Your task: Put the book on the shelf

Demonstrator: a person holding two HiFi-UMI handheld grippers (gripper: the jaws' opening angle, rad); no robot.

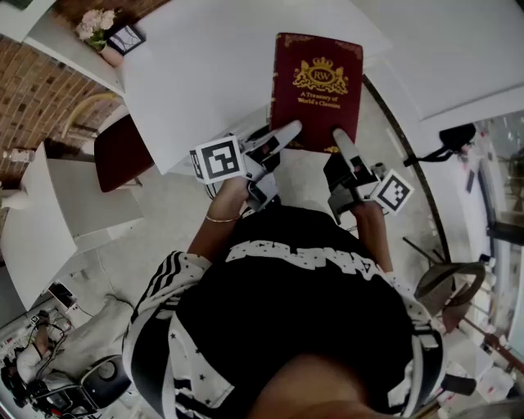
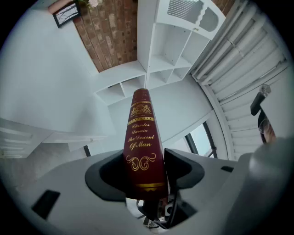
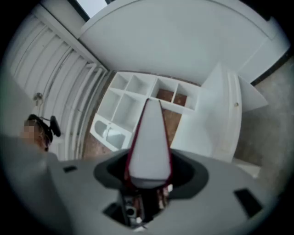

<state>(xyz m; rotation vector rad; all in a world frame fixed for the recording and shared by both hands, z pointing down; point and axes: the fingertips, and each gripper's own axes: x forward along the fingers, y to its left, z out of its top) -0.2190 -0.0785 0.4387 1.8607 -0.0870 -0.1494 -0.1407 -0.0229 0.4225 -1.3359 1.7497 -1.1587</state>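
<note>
Head view: left claw [image 1: 288, 131] and right claw [image 1: 337, 136] grip book [image 1: 318, 86], seemingly flat, pointing away.

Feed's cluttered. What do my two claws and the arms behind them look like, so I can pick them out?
The left claw and right claw each have pale grey tapered fingers on a dark body, with a white cube of black square markers behind. The person wears a black short-sleeved top with white stripes and stars, plus a thin bangle on the left wrist.

Pink flowers [image 1: 94, 24] beside a framed picture [image 1: 127, 38]; a maroon chair [image 1: 121, 151] near the brick wall [image 1: 33, 90].
</note>
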